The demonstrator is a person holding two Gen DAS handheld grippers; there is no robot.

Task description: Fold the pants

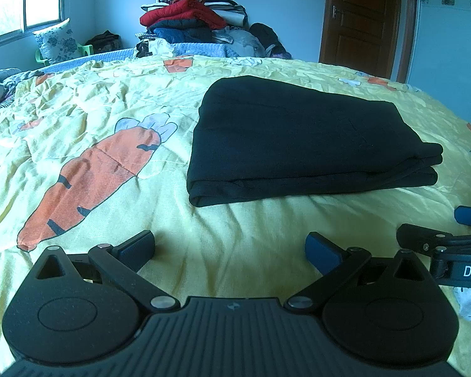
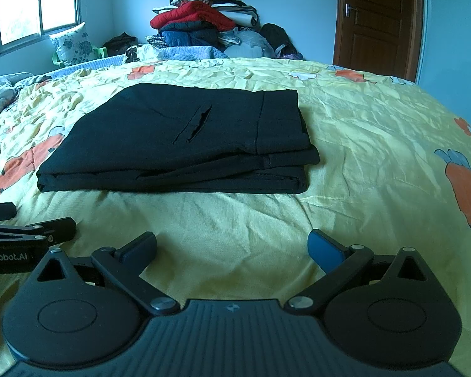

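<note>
Black pants [image 1: 301,138] lie folded into a flat rectangle of several layers on the yellow carrot-print bedspread [image 1: 110,119]. In the right wrist view the pants [image 2: 179,144] lie ahead and to the left, with a pocket slit on top. My left gripper [image 1: 230,248] is open and empty, a short way in front of the pants and apart from them. My right gripper [image 2: 232,246] is open and empty too, in front of the pants. The right gripper's fingers [image 1: 468,216] show at the right edge of the left wrist view. The left gripper's fingers [image 2: 0,212] show at the left edge of the right wrist view.
A tall pile of clothes and bedding [image 1: 191,15] stands at the far side of the bed. A brown door [image 1: 361,19] is at the back right. A window [image 1: 22,0] and a floral pillow [image 1: 58,42] are at the back left. A rumpled blanket [image 2: 0,88] lies at the left edge.
</note>
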